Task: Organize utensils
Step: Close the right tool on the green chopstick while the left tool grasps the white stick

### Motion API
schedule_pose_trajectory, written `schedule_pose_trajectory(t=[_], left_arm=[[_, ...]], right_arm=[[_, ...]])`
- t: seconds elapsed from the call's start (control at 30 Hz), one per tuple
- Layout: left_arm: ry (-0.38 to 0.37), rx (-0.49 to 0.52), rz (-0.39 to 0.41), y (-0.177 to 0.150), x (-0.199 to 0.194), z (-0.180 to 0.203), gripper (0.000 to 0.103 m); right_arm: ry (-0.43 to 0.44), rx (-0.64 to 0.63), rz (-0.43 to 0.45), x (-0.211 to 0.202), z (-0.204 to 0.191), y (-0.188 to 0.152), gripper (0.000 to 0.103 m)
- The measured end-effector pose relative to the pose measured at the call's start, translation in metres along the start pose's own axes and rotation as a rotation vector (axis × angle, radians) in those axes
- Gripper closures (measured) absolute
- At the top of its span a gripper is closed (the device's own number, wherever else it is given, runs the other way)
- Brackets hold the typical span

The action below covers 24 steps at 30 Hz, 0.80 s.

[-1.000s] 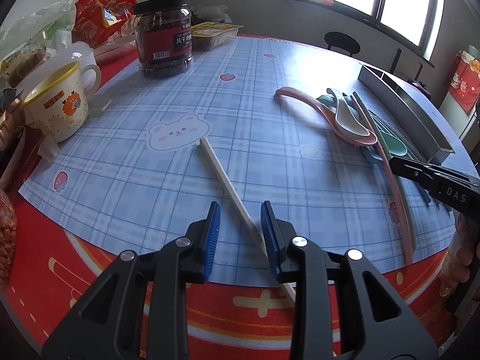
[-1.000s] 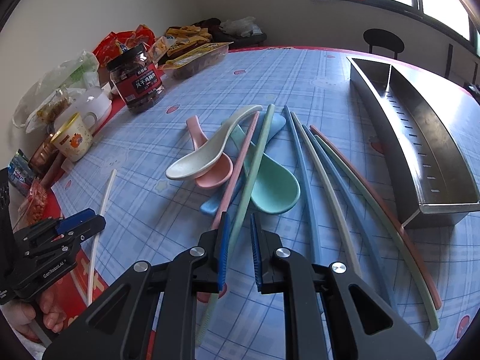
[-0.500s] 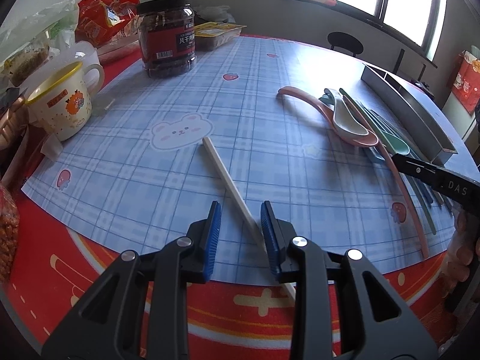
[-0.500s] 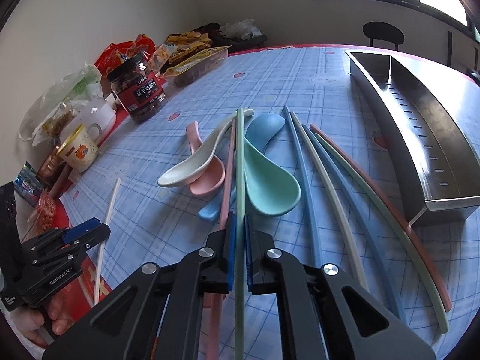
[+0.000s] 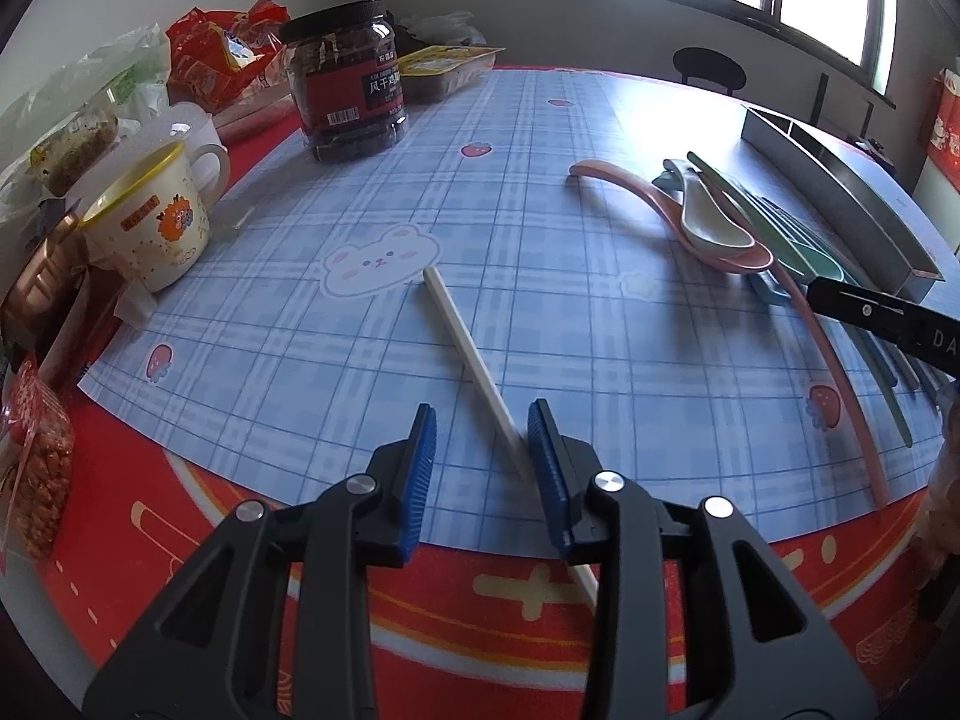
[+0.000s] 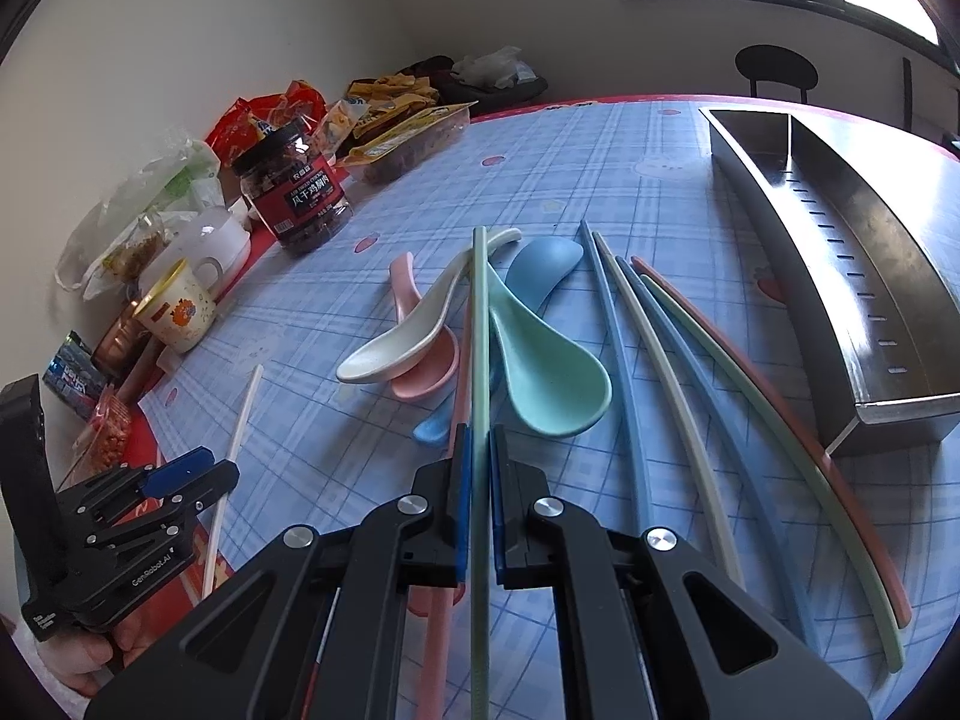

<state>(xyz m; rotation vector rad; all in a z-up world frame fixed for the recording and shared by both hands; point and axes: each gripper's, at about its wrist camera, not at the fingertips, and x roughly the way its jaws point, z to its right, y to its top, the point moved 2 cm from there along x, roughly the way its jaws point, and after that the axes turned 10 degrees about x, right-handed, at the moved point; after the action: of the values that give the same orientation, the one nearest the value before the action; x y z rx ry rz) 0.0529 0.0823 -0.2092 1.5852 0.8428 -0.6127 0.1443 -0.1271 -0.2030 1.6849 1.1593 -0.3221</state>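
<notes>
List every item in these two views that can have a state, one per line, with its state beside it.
Right gripper: shut on green chopstick.
Green chopstick: gripped.
Left gripper: open, around the white chopstick.
White chopstick: lying flat on the table, ungripped.
Metal tray: holds no utensils.
Snack jar: upright, lid on.
Mug: upright.

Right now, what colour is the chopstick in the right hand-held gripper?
Pale green chopstick, clearest in the right wrist view.

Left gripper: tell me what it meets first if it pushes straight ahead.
The left gripper, open, would likely meet the white chopstick first; it already lies by the right finger. Depth is uncertain.
</notes>
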Motion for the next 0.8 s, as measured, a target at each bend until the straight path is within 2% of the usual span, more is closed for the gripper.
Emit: schedule_pose_trajectory(t=[0.17,0.33,0.5,0.8], left_arm=[[-0.008,0.005,0.003,0.0004,0.0001,0.0018,0.073],[-0.019,0.034,0.008,0.0016,-0.0005,0.0078,0.085],[-0.023,0.031,0.009,0.0018,-0.0005,0.0075,0.092],[-0.028,0.021,0.009,0.0016,-0.0005,0.0055,0.092]], right_arm=[[0.014,-0.002,0.005,-0.0017,-0.0011,-0.0006,0.097],[0.027,0.002,0.009,-0.0031,-0.0009,-0.0013,0.097],[0.03,-0.006,0.014,-0.0052,-0.0018,-0.0018,0.097],[0.033,-0.003,0.016,-0.0054,-0.0017,-0.0014,0.097]])
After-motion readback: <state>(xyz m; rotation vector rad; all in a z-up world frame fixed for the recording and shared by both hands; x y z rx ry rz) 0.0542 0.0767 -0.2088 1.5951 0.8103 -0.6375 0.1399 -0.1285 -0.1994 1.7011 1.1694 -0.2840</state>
